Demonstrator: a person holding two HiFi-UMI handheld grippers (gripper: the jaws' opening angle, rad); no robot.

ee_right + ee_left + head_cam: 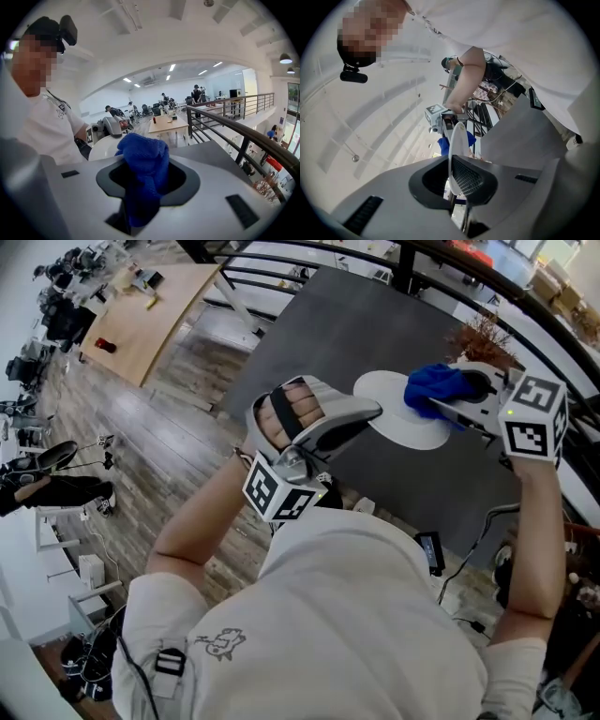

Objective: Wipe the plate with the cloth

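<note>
A white plate (398,418) is held up over the dark grey table (319,343). My left gripper (375,413) is shut on its near rim. Seen from the left gripper view, the plate (457,140) stands edge-on, clamped between the jaws of my left gripper (452,176). My right gripper (469,395) is shut on a bunched blue cloth (436,388), which rests against the plate's right side. The cloth (143,159) fills the jaws of my right gripper (143,180) in the right gripper view, with the plate (105,147) and the left gripper (110,125) behind it.
A black railing (441,263) runs along the table's far side, and a dried plant (486,338) stands at the far right corner. A small black device (431,551) with cables lies by the table's near edge. A wooden table (150,320) stands on the floor below.
</note>
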